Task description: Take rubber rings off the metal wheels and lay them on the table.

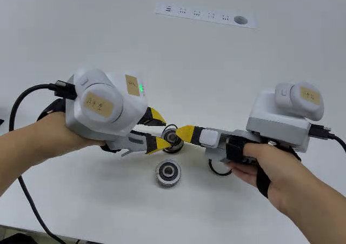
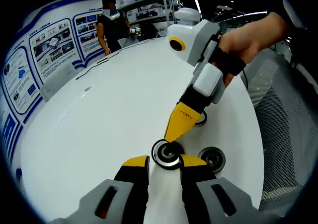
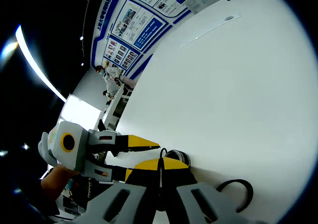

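A metal wheel (image 1: pixel 173 138) with a black rubber ring sits between the yellow tips of my left gripper (image 1: pixel 160 130), which is shut on it; in the left gripper view the wheel (image 2: pixel 167 153) rests on the white table between those jaws (image 2: pixel 165 162). My right gripper (image 1: pixel 186 133) reaches in from the right, shut on the edge of the rubber ring (image 3: pixel 162 153), beside the wheel (image 3: pixel 177 157). A second wheel (image 1: pixel 168 173) with its ring on lies nearer me. One loose ring (image 1: pixel 218 168) lies under the right gripper, also seen as a black loop (image 3: pixel 238 191).
A white power strip (image 1: pixel 205 14) lies at the far edge of the table (image 1: pixel 227 76). A black cable (image 1: pixel 21 109) loops off the left gripper. People stand by a poster wall (image 2: pixel 54 45) beyond the table.
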A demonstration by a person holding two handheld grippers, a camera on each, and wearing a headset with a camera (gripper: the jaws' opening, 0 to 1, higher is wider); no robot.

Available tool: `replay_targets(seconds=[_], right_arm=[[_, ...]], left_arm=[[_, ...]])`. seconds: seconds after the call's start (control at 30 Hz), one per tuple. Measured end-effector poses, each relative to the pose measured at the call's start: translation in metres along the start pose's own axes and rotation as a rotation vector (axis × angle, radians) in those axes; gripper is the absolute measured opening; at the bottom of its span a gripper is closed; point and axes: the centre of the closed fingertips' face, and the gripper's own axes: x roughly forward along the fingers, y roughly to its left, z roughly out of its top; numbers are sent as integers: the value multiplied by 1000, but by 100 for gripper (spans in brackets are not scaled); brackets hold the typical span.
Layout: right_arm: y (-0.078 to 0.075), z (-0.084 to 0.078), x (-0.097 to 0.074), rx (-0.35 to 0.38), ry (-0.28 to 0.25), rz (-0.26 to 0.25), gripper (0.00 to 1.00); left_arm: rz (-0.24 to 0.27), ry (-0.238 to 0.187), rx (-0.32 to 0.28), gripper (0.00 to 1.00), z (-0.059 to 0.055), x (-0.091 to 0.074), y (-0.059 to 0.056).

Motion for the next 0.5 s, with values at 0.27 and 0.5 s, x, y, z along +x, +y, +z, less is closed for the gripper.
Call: replay_targets(seconds=[0.27,0.5], right_arm=[[9,12,-8,20,-42,25,2],[0,17,-25,28,-74,-6,2]], left_arm=[[47,-37,-40,28,4,-12,6],[61,-26,-18,34,5,-15,3]])
